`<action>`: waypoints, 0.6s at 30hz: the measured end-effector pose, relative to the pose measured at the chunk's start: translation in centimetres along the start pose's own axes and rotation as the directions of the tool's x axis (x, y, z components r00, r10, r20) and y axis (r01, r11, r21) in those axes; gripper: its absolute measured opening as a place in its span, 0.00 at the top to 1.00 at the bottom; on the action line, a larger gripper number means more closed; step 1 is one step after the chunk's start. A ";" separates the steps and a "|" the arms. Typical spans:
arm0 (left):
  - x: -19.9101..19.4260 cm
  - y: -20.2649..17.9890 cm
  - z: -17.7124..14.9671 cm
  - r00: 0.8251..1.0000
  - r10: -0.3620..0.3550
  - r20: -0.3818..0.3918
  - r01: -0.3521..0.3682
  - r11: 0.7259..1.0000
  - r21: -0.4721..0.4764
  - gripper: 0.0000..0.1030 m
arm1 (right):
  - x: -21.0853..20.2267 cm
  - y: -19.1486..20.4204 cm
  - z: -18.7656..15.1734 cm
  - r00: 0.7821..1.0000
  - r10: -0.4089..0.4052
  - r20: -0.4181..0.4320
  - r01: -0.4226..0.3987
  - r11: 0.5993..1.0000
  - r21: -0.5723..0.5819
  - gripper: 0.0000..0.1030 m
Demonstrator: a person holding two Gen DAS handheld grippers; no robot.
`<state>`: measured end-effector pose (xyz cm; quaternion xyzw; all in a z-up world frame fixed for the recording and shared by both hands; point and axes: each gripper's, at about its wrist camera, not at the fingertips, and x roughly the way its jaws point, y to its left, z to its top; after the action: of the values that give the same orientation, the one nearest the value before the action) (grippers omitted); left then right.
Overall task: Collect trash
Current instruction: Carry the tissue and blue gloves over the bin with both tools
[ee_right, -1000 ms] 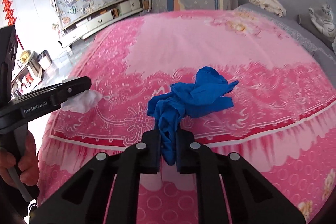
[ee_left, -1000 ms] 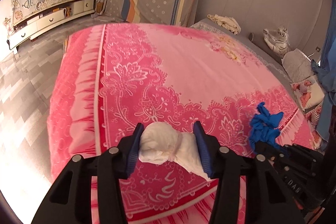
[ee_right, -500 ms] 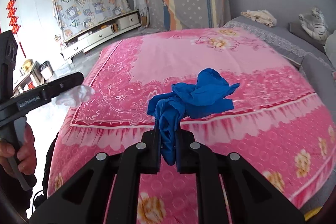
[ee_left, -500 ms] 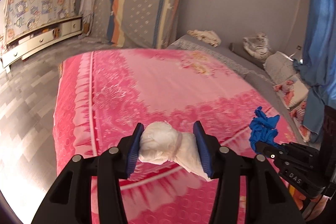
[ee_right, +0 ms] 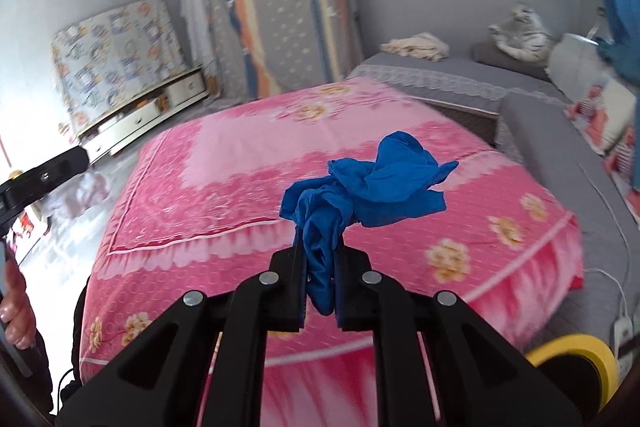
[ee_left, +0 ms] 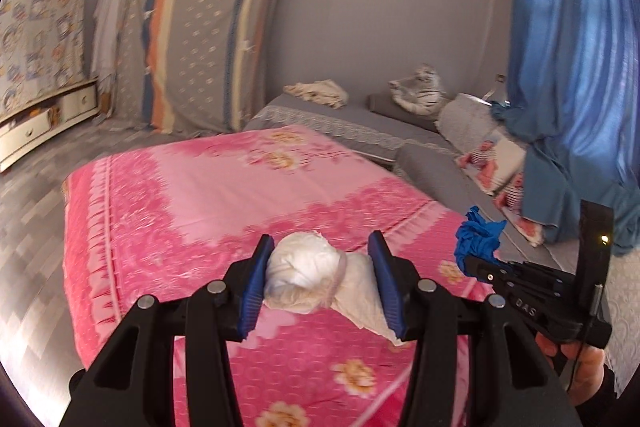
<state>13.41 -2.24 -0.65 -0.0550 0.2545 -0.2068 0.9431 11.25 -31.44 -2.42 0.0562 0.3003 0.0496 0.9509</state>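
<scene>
Soft daylight fills the room, glowing through the blue curtain (ee_left: 568, 75) at right and blowing out the lower left floor (ee_right: 52, 267). Everything smears slightly; frame edges curve into black.

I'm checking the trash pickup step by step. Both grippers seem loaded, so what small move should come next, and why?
Probably carry both loads toward the yellow-rimmed container at the lower right. The left gripper clamps a white wad, the right gripper pinches a blue glove, both clear of the pink bed. Whether that container is the bin is unclear.
</scene>
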 end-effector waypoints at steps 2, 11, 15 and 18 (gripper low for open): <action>-0.3 -1.6 0.0 1.000 -0.027 0.008 0.027 0.999 0.029 0.55 | -1.0 -1.2 -0.3 1.000 -0.026 0.015 0.026 0.999 0.021 0.91; -0.9 -8.2 0.3 0.991 -0.135 0.015 0.131 0.981 0.142 0.55 | -5.5 -6.2 -2.3 0.988 -0.140 0.066 0.133 0.985 0.111 0.91; -0.7 -10.7 0.2 0.985 -0.174 0.002 0.171 0.968 0.183 0.55 | -7.2 -8.6 -3.2 0.977 -0.198 0.075 0.184 0.970 0.158 0.91; -0.3 -12.5 0.0 0.979 -0.202 -0.012 0.200 0.956 0.215 0.55 | -8.2 -10.2 -4.0 0.970 -0.234 0.068 0.218 0.958 0.188 0.91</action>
<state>8.66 -13.41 2.12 0.0208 0.2191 -0.3277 0.9188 2.91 -42.23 -2.42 0.1091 0.2649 -0.0893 0.9539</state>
